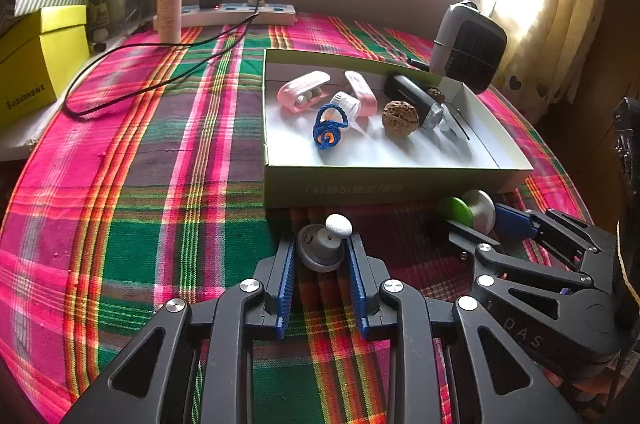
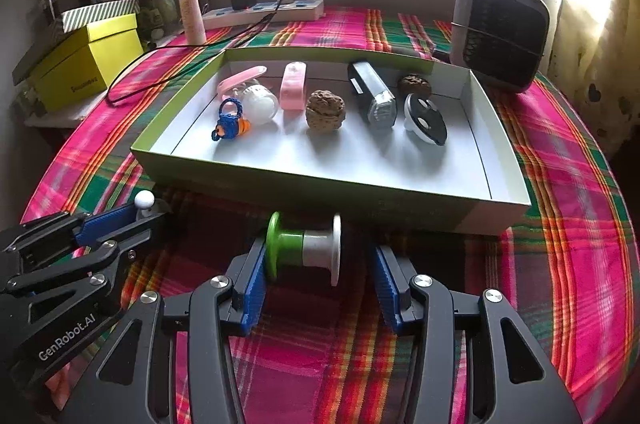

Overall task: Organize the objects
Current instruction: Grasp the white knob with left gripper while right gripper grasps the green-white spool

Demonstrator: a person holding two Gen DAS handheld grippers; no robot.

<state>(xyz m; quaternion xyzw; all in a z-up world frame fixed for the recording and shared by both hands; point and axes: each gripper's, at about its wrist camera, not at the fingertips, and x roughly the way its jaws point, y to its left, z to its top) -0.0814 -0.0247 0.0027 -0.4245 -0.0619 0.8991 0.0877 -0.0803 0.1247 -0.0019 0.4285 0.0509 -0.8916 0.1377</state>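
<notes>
My left gripper [image 1: 322, 260] is shut on a small grey knob [image 1: 320, 250] with a white ball [image 1: 338, 225] on its stem, low over the plaid cloth just before the box [image 1: 384, 184]. My right gripper [image 2: 318, 264] stands open around a spool [image 2: 304, 248] with a green flange and a white one. The left pad lies against the green flange and a gap shows beside the white one. The green-walled box [image 2: 320, 200] holds pink clips [image 2: 293, 90], a blue cord knot [image 2: 230, 124], a white cap [image 2: 260, 103], two walnuts [image 2: 325, 111], a black light [image 2: 374, 96] and a black-and-white disc [image 2: 425, 118].
A small heater [image 2: 500, 32] stands at the box's far right corner. A power strip [image 2: 260, 11] with a charger and a trailing black cable [image 1: 140, 80], a tube [image 2: 192, 8] and yellow boxes [image 2: 86, 60] sit at the back left. Open plaid cloth [image 1: 120, 224] lies left of the box.
</notes>
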